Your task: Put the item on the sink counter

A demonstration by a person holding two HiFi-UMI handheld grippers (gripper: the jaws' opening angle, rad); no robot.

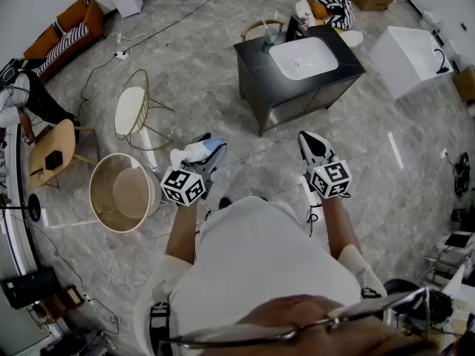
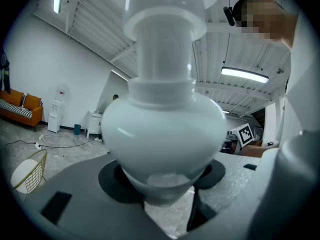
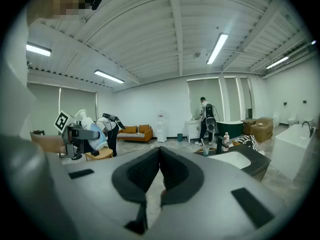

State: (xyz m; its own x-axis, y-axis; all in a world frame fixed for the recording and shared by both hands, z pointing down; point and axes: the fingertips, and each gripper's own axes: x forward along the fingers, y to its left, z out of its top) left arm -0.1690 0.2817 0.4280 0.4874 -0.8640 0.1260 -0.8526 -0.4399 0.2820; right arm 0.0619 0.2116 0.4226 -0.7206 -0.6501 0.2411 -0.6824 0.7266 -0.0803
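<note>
Left gripper [image 2: 162, 178]: your jaws stand wide apart but are clamped on the lower body of the white bottle [image 2: 162, 129]. The pads press it from both sides, and its neck rises out of the top of the left gripper view. In the head view the bottle sits at the tip of that gripper, held over the floor and well short of the sink counter [image 1: 256, 54].

Right gripper [image 3: 159, 171]: jaws are together with nothing between them. You hold it level with the left one, to its right.

Counter: a dark top on a dark cabinet, turned so that one corner points toward you. The white basin [image 1: 303, 56] takes up most of the top. Bare dark surface runs along the left side and the near edge. A cup [image 1: 271, 32] stands at the back left, and more small things stand behind the basin.

Room: marble floor [image 1: 223, 87] lies open between your grippers and the cabinet front. The wire chair [image 1: 133, 110] and the round tub [image 1: 122, 191] stand off to your left. A white block [image 1: 404, 58] stands to the right of the counter, with a gap of floor between them.
</note>
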